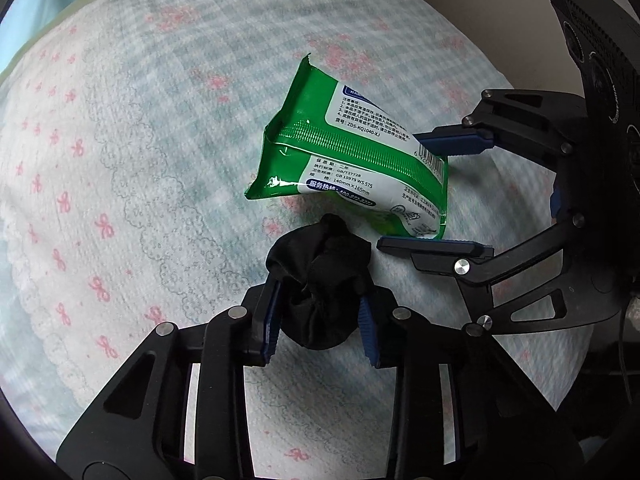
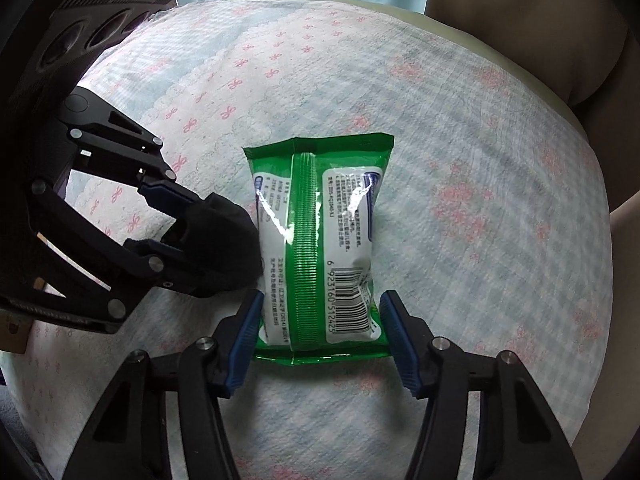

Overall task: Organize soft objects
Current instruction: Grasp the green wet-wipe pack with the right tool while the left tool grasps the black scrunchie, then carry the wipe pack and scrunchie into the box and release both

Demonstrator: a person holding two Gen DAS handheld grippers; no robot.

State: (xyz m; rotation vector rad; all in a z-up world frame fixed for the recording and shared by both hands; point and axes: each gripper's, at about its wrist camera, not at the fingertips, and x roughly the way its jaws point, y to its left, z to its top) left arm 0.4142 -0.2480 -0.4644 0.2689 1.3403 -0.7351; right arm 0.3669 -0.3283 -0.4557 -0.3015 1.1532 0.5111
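On the bow-print cloth (image 2: 460, 128), the left gripper (image 1: 320, 320) squeezes a balled black sock (image 1: 320, 280), while the right gripper (image 2: 320, 336) brackets the green wipes pack (image 2: 316, 240), pads seemingly pressing its edges. Judged best: firm both grips before lifting, since the slick pack may slide and the sock touches it

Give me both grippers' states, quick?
Left gripper: shut on the black sock bundle.
Right gripper: shut on the green wipes pack, jaws against its sides.
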